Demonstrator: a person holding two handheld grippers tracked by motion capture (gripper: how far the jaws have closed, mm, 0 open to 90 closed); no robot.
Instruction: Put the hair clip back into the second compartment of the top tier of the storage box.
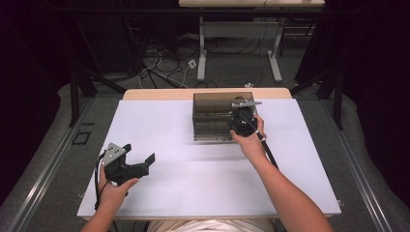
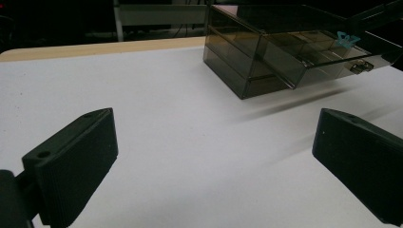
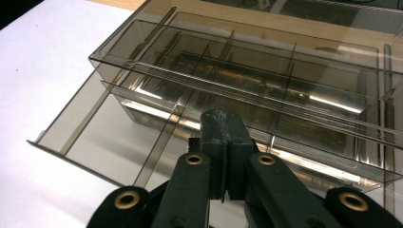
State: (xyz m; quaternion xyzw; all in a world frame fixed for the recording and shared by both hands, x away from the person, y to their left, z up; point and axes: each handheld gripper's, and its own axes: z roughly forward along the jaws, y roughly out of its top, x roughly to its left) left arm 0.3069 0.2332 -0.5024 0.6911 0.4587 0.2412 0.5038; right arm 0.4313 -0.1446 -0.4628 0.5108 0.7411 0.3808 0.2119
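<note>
Where the high view looks down on the white surface (image 1: 193,179), a smoked transparent plastic drawer box (image 1: 212,104) stands at the far middle, near the pale wooden far edge, and the right hand-held gripper (image 1: 240,122) is at its near right corner, held from below by the person's right hand (image 1: 251,142). From this height the box's inside is hard to read. The right gripper view gives that detail: the box's drawers are split by thin clear dividers into compartments, and a lower drawer tray (image 3: 114,137) stands pulled out toward the camera, its front lip over the white surface. In that same view the right hand-held gripper (image 3: 222,142) has its two black jaws pressed flat together with nothing between them, their tips above the pulled-out tray; whether they touch it I cannot tell.

The left gripper view shows the box (image 2: 266,61) from the side and farther off, with a drawer jutting out to the right and a small metal handle (image 2: 362,66) on its front. It also shows the left hand-held gripper (image 2: 214,156) with its jaws spread wide over bare white surface, holding nothing. In the high view this left hand-held gripper (image 1: 138,162) sits near the front left, well apart from the box, in the person's left hand (image 1: 113,186).
</note>
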